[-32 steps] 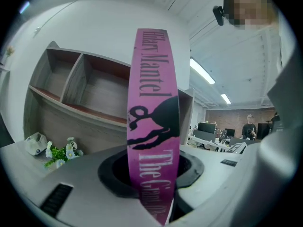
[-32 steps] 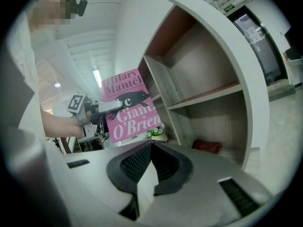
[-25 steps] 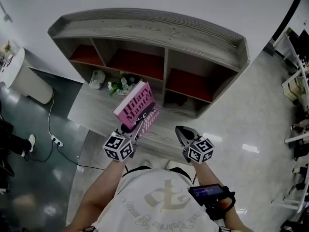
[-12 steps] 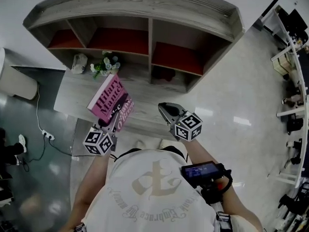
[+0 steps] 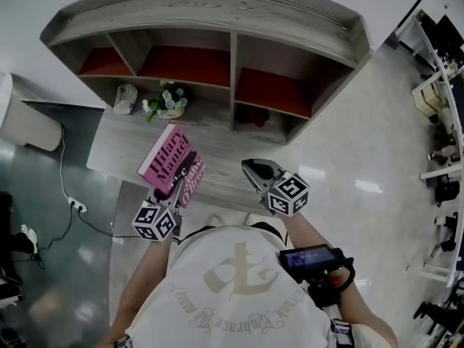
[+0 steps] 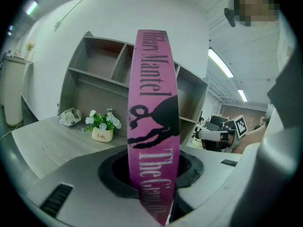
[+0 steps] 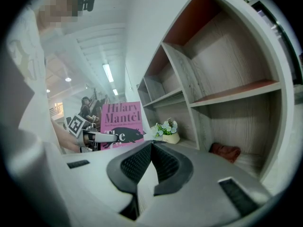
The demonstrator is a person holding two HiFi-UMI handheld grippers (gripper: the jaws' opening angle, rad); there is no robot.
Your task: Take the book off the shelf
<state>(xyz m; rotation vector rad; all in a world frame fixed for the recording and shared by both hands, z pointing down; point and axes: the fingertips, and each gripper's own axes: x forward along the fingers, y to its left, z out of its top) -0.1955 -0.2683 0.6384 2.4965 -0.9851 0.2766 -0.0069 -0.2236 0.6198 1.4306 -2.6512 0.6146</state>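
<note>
The book (image 5: 172, 167) stands upright in the left tool (image 5: 179, 188), which is clamped on its lower edge with the spine facing back along the jaws. Gripping it low and by its thickness leaves the cover free and keeps it from swinging. It hangs over the front of the tabletop (image 5: 119, 147), well clear of the shelf (image 5: 217, 20), so the removal looks essentially done. The right tool (image 5: 255, 171) is empty, its jaws pressed together, and waits beside the book as a spare rather than a support.

Cover and spine both read "Hilary Mantel" in dark letters on pink, above a black animal silhouette. The title starts with "The" and probably "Giant", but the jaws cover the rest. The small flower pot (image 5: 168, 105) at the foot of the shelf is printed "Life"; the smaller line beneath is too fine to read.
</note>
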